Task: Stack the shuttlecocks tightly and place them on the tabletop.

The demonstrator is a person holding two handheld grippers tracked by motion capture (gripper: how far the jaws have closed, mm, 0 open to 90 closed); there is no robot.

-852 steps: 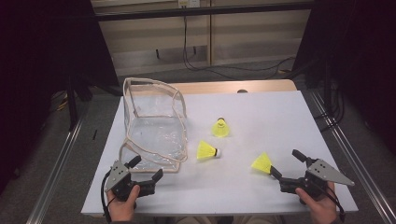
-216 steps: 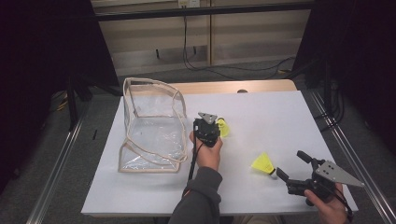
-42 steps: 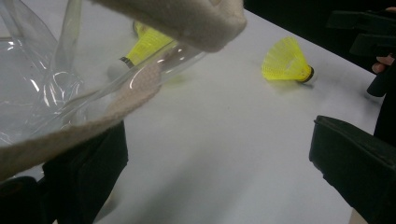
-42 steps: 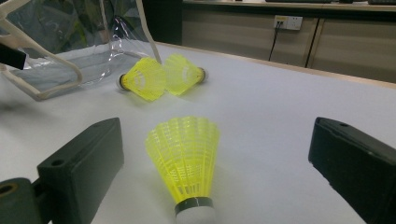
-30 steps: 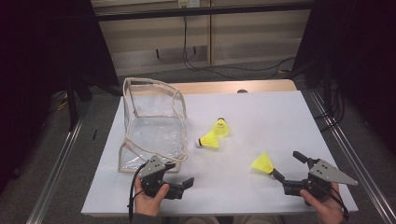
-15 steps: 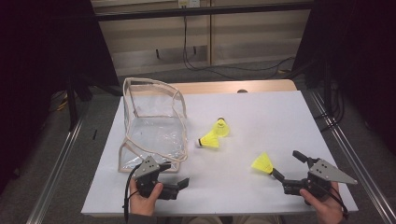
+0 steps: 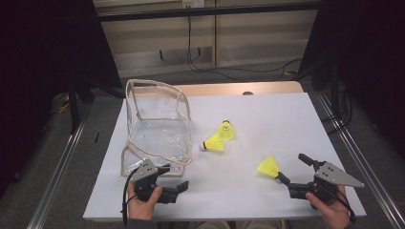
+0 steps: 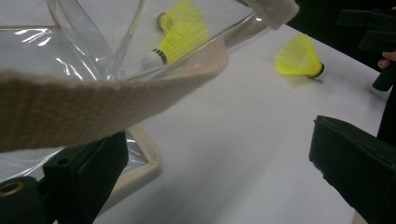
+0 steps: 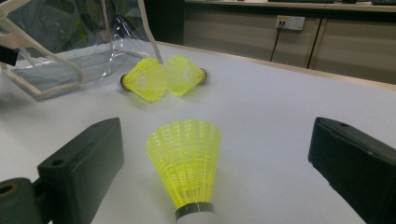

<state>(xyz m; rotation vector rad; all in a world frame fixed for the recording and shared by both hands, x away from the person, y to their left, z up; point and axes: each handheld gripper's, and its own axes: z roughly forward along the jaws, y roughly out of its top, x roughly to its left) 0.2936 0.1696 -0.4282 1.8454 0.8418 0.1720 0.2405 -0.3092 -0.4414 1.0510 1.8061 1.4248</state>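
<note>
High view, left to right: left gripper [image 7: 175, 179] low at the bench [image 7: 248, 109] front edge, jaws wide apart, nothing held, tips just beside the clear bag's [image 7: 155, 126] webbing rim. Mid-bench, two yellow shuttlecocks [image 7: 219, 137] touching, lying on their sides. Farther right, the lone shuttlecock [image 7: 268, 167] — cork end toward the right gripper [image 7: 292, 168], skirt pointing away, long axis roughly along the open, empty jaws. Right hand clearly nearer.
</note>
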